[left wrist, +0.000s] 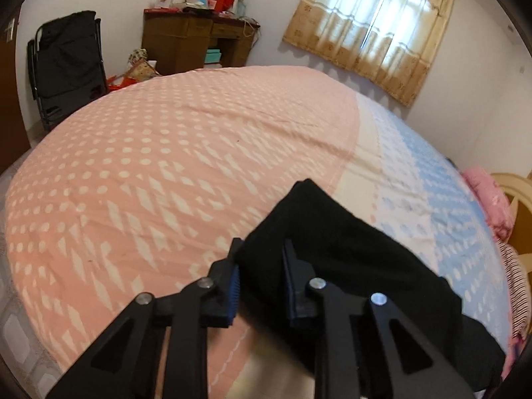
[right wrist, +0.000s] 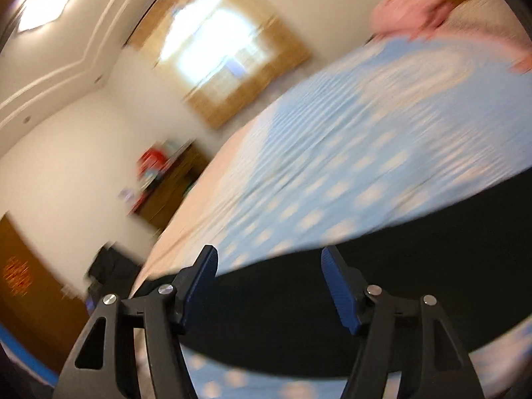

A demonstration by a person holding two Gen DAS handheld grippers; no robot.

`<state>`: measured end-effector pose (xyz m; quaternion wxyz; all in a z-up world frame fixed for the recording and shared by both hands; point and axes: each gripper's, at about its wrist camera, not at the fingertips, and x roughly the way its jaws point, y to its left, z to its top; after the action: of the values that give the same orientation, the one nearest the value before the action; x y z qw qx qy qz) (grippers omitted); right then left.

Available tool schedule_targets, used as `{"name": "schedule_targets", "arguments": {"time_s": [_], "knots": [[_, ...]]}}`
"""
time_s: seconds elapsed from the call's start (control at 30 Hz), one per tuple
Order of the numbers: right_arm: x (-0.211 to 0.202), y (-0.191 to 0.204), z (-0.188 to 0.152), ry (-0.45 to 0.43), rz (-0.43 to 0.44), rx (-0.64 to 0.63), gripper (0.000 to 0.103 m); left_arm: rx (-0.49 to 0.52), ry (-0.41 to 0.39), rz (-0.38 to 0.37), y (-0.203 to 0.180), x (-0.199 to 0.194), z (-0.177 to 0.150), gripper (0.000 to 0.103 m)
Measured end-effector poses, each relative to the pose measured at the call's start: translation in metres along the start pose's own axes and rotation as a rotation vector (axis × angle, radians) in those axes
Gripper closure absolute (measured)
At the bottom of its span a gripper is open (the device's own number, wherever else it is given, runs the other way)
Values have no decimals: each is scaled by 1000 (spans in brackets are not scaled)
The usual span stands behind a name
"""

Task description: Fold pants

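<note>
Black pants (left wrist: 335,249) lie on the bed, partly lifted at one end. My left gripper (left wrist: 261,259) is shut on a fold of the pants, with the cloth bunched between its blue pads and draped over the right finger. In the blurred right wrist view the pants (right wrist: 382,286) form a dark band across the blue part of the bedspread. My right gripper (right wrist: 269,266) is open, its fingers spread wide just above the band and holding nothing.
The bed carries a pink dotted cover (left wrist: 159,153) and a blue patterned one (left wrist: 442,199). A pink pillow (left wrist: 488,199) lies by the headboard. A wooden desk (left wrist: 196,40), a black folding chair (left wrist: 66,63) and a curtained window (left wrist: 372,26) stand beyond.
</note>
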<state>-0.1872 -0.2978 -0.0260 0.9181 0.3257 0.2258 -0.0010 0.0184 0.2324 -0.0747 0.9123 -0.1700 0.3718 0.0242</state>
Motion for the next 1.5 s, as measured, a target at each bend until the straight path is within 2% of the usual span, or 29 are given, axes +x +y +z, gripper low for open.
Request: {"name": "schedule_targets", "arguments": {"time_s": [0.07,0.17,0.23,0.37,0.5,0.57,0.63,0.67,0.7,0.73,0.77,0.83,0.97,1.03,1.17,1.27,1.33,1.4,1.5], "knots": [[-36,-37,30,-65,-144,-1,37,14,-7,16,-3,0,0,79],[-67,-98,67,-61,-451,-43,36,-4,-12,12,-2,1,4,79],[-76,-140,80,-16,-506,5,36,-2,-6,24,-2,2,5,79],[-64,-204,79,114,-475,144,36,34,-14,79,-13,6,1,77],[-33,-208,66,254,-507,44,36,19,-2,93,-14,8,3,73],[-25,-203,63,272,-537,-25,35,16,0,101,-14,8,2,71],[-22,-201,61,286,-554,-41,37,8,-4,106,-13,8,0,69],[-22,-199,59,299,-551,-48,50,3,-8,109,-13,9,0,69],[-24,-198,60,308,-538,-53,73,-2,-11,113,-14,9,-1,68],[-26,-197,61,315,-498,-38,89,-5,-12,116,-14,9,-1,68],[-26,-194,65,317,-454,-19,89,-8,-15,121,-14,8,-2,68],[-30,-179,70,291,-488,-102,89,-7,-19,132,-16,7,-3,67],[-54,-149,97,135,-430,-162,89,9,-35,167,-21,3,-6,65],[-58,-143,106,107,-417,-200,89,21,-46,183,-23,2,-8,65],[-30,-168,98,220,-479,-203,89,44,-60,216,-26,-1,-11,61],[-20,-188,83,273,-506,-172,89,85,-74,260,-29,-10,-10,59],[-17,-194,77,286,-534,-158,89,107,-99,304,-29,-22,-8,56],[-22,-195,73,286,-556,-142,89,133,-146,351,-31,-39,-3,48],[-28,-181,78,260,-585,-119,89,220,-240,324,-50,-68,6,40]]}}
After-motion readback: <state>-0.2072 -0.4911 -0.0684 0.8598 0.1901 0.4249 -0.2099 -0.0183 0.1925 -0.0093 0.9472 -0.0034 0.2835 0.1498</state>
